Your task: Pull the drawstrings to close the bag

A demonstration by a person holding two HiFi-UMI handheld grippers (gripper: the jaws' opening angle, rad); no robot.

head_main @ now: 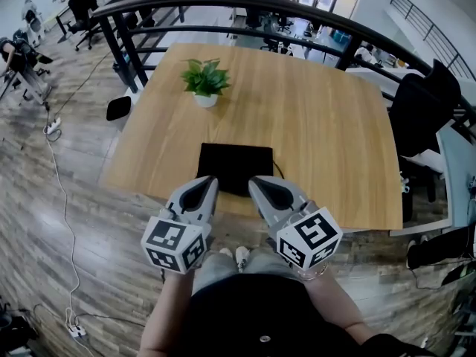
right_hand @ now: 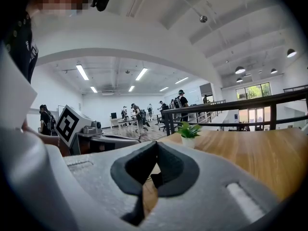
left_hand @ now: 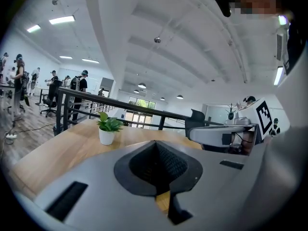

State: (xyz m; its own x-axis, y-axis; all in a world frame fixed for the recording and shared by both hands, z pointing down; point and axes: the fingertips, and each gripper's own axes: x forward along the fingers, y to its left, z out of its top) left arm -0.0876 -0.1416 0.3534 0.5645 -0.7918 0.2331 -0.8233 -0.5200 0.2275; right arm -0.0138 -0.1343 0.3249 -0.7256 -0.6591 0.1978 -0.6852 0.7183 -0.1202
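1. The wooden table [head_main: 335, 125] is bare across its right half. A potted plant [head_main: 204, 80] stands far-left, and a black railing [head_main: 297, 10] runs beyond the far edge.
2. The black bag [head_main: 234, 166] lies flat, centred at the near edge.
3. The left gripper [head_main: 209, 182] and right gripper [head_main: 257, 182] sit at the bag's near side, jaws pressed together. No cord can be made out between them.

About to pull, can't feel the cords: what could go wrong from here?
Both the left gripper and right gripper are shut, but no drawstring shows clearly between the jaws; they may pull away empty. The bag lies near the table edge, so it could slide off instead of closing.
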